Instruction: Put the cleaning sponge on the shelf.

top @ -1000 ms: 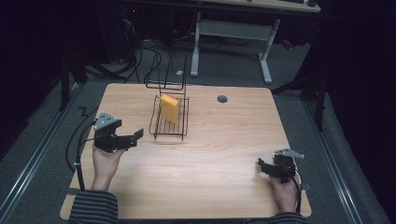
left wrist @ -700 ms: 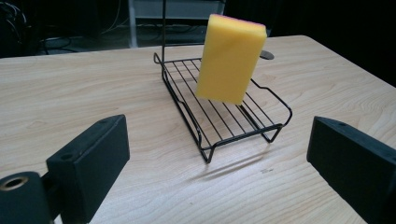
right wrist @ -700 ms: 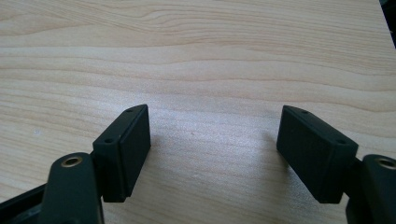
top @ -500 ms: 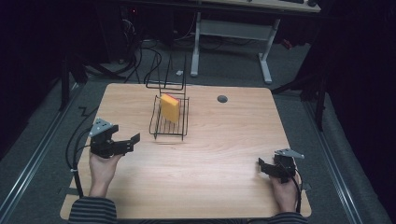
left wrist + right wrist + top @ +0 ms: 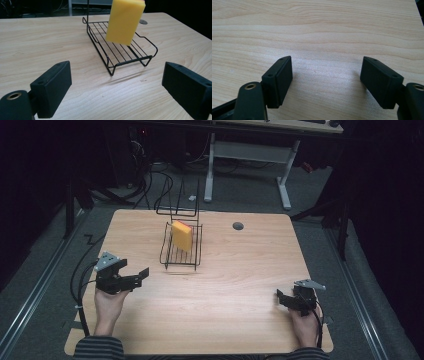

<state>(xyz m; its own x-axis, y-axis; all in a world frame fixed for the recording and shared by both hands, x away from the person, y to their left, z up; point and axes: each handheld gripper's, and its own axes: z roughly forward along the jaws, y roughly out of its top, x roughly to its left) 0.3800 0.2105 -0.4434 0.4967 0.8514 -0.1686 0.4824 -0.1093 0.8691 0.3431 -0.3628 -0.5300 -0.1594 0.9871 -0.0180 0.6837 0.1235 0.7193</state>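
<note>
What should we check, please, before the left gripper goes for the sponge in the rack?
1. Left gripper empty, jaws apart though just closing: ok.
2. Sponge stands in the rack, leaning: ok.
3. Table bare between left gripper and rack: ok.
4. Right gripper open, empty, far from the rack: ok.
5. Jaws wide enough for the sponge: cannot tell.

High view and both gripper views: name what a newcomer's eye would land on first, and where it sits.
A bright yellow sponge stands out, leaning tilted in a black wire rack toward the far middle of the wooden table. Nearer the person, the left gripper and the right gripper sit apart at the table's two sides, both with open, empty jaws.
</note>
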